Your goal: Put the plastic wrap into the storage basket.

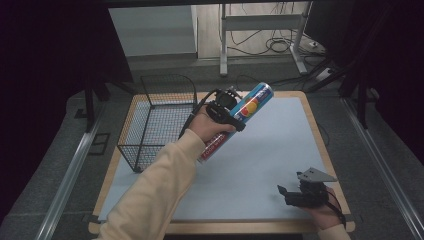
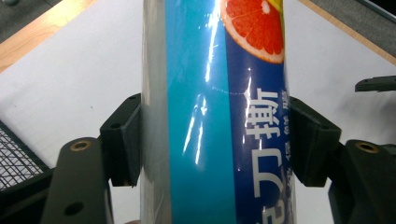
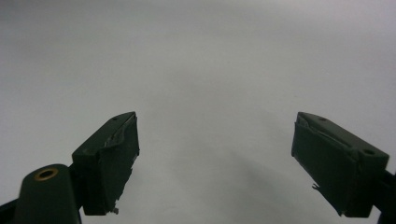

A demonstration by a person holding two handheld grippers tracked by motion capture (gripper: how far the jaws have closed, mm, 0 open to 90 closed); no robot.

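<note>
Bench [image 1: 280, 165] carrying wire basket [image 1: 157, 117]. Left claw [image 1: 231, 106] clamping glossy snack tube [image 1: 248, 111] mid-body; tube likely light, slippery, crushable. Right claw [image 1: 295, 194] resting wide, gripping nothing.

The can [image 1: 239, 120] was a tall, slim cylinder with a glossy printed wrap: a wide teal band, a dark blue panel carrying white characters, a cut grapefruit picture [image 2: 254, 28] and a silvery strip along one side. In the high view it was lifted clear of the counter [image 1: 260, 165], tilted, its silver upper end pointing up and to the right and its lower end showing red lettering. It sat just to the right of the black wire basket [image 1: 157, 120]. The left hand-held gripper [image 1: 226, 111] clamped it about mid-length, one jaw pressed to each side.
</note>
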